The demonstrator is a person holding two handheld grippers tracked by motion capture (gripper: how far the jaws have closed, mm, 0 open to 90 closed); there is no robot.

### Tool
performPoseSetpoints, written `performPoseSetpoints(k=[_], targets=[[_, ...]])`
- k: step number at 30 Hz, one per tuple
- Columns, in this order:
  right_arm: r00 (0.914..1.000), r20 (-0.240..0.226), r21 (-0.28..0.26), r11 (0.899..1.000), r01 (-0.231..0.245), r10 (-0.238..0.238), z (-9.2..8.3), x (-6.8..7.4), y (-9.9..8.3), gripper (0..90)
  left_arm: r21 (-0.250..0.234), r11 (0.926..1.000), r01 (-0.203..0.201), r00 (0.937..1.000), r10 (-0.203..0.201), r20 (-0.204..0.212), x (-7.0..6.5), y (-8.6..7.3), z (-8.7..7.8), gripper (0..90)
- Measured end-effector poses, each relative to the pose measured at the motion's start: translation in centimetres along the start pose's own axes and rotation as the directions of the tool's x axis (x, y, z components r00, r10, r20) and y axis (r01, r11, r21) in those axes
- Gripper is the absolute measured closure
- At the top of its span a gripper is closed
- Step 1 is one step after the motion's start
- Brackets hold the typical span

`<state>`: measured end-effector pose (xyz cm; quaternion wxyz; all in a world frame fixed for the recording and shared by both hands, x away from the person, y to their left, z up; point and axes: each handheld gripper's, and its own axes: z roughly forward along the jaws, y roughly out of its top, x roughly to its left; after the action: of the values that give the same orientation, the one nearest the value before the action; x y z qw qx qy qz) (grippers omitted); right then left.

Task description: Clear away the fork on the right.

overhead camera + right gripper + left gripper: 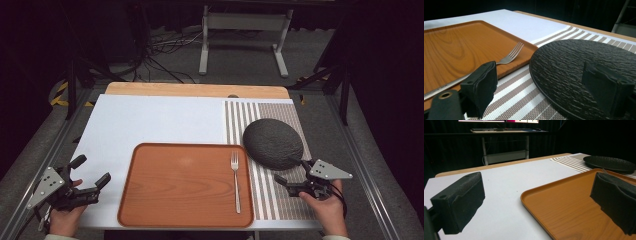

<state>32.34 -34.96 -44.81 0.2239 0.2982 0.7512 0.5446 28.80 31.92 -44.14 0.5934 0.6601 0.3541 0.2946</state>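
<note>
1. Looking down from the high view, the right gripper point(289, 172) sits at the near right of the table point(150, 120), its jaws spread wide and holding nothing. The dark plate point(273, 143) lies on the striped mat point(265, 200) just beyond them: one jaw is at the plate's near rim, the other just left of it over the mat.
2. On the near left, the left gripper point(91, 171) rests just beside the left edge of the wooden tray point(185, 185), jaws released and empty. A fork point(235, 180) lies on the tray's right side, tines pointing far.
3. In the left gripper view, the jaws stand well apart with the tray's point(564, 205) near corner between them; one jaw is over the white table point(506, 185), the other over the tray. The plate point(610, 163) is far off to the right.
4. In the right gripper view, the jaws are open and the plate's point(574, 67) near rim lies between them. The right jaw hangs over the plate's textured surface, the left jaw over the mat point(519, 100) by the tray point(461, 47) and fork point(509, 57). Whether either jaw touches the plate cannot be told.
</note>
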Motion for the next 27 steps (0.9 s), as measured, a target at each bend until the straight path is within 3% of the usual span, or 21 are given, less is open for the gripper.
performPoseSetpoints(k=[13, 27], targets=[[0.9998, 0.007, 0.022, 1.000, -0.019, 0.019, 0.23, 0.31, -0.31, 14.4, 0.005, 0.9998, 0.019, 0.9998, -0.019, 0.005, 0.16, -0.21, 0.09, 0.1], [0.9992, 0.015, 0.008, 0.999, -0.036, 0.036, 0.13, 0.21, -0.33, 14.4, 0.004, 0.9993, 0.038, 0.9993, -0.038, 0.006, 0.46, -0.33, 0.07, 0.1]])
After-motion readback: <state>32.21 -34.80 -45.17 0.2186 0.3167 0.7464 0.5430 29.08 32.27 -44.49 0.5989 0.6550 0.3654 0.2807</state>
